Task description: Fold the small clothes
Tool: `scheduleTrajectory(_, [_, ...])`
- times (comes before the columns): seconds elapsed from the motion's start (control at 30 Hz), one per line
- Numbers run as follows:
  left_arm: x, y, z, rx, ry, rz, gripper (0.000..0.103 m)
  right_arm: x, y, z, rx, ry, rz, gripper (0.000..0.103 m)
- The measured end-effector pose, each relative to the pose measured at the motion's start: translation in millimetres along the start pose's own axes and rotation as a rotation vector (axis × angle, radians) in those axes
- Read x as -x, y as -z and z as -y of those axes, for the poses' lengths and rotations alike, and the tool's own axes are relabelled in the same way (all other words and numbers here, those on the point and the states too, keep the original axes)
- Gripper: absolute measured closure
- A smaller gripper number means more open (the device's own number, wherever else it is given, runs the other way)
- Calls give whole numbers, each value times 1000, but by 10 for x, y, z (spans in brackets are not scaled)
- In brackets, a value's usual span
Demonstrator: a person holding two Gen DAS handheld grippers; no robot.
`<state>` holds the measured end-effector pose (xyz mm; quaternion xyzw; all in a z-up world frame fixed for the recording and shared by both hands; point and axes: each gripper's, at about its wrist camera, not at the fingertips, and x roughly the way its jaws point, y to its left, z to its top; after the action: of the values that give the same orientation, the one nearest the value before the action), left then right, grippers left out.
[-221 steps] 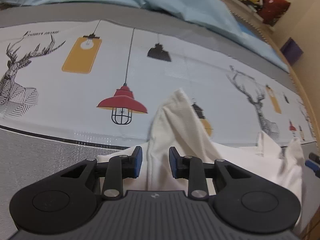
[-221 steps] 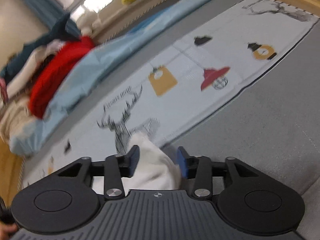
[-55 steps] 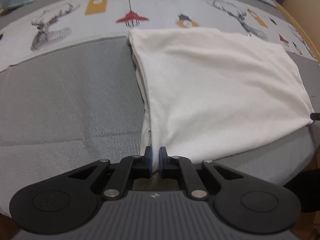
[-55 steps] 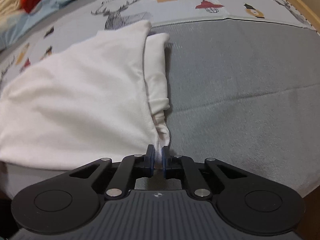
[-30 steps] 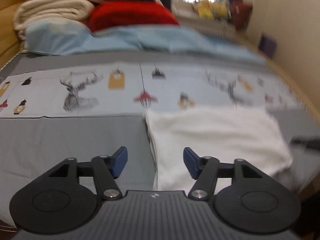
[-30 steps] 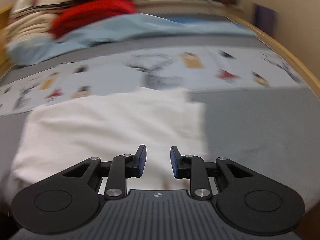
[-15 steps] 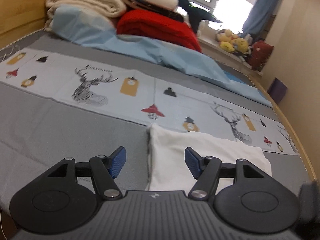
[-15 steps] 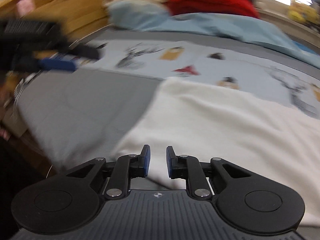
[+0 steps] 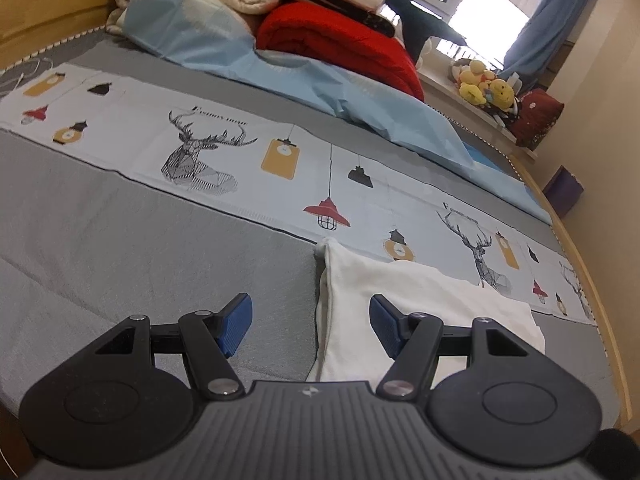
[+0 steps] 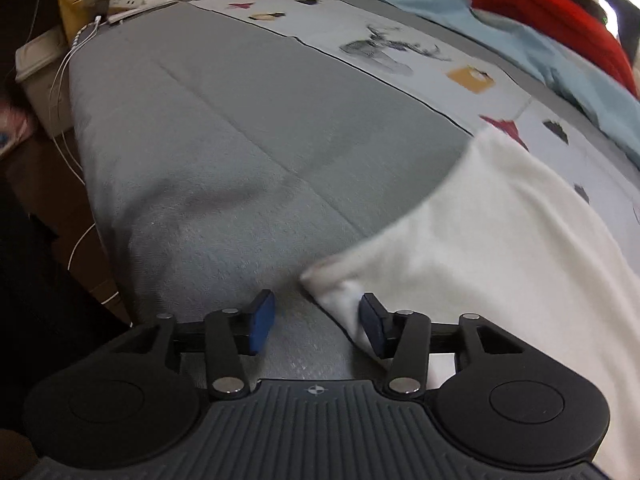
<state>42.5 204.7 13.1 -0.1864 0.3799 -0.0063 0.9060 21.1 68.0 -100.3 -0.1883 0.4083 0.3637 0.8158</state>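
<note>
Lying flat: soft white garment [image 9: 404, 312] on woven grey bedcover [image 9: 140, 248].

The white garment [image 9: 424, 304] is soft, matt cloth. The grey bed cover [image 9: 120, 240] looks finely woven and slightly rough. Each tool [image 9: 310, 326] is matt black plastic with ribbed blue pads [image 10: 260, 322].

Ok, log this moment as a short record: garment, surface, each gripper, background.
garment: white cloth, lying flat and folded, near corner by the right gripper
surface: grey bed cover with a printed deer-and-lamp strip
left gripper: open, empty, fingers astride the cloth's left edge
right gripper: open, empty, at the cloth's near corner
background: red blanket, blue sheet, plush toys on the sill
</note>
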Motion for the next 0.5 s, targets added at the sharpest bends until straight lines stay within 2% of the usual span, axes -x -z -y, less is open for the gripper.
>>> scheduleTrajectory(0.1, [-56, -13, -11, 2, -5, -15, 33, -64, -46, 39, -36, -3, 6, 53])
scheduleTrajectory(0.23, [-167, -40, -42, -5, -13, -41, 33, -57, -65, 158, -67, 5, 14, 90])
scheduleTrajectory(0.3, [-286, -67, -92, 22, 16, -81, 33, 29, -98, 238, -105, -13, 23, 92])
scheduleTrajectory(0.43, [-730, -117, -179, 82, 146, -266, 33, 367, -175, 343, -136, -24, 111, 93])
scheduleTrajectory(0.5, [-920, -157, -170, 82, 193, -325, 32, 530, -186, 422, -167, -34, 142, 93])
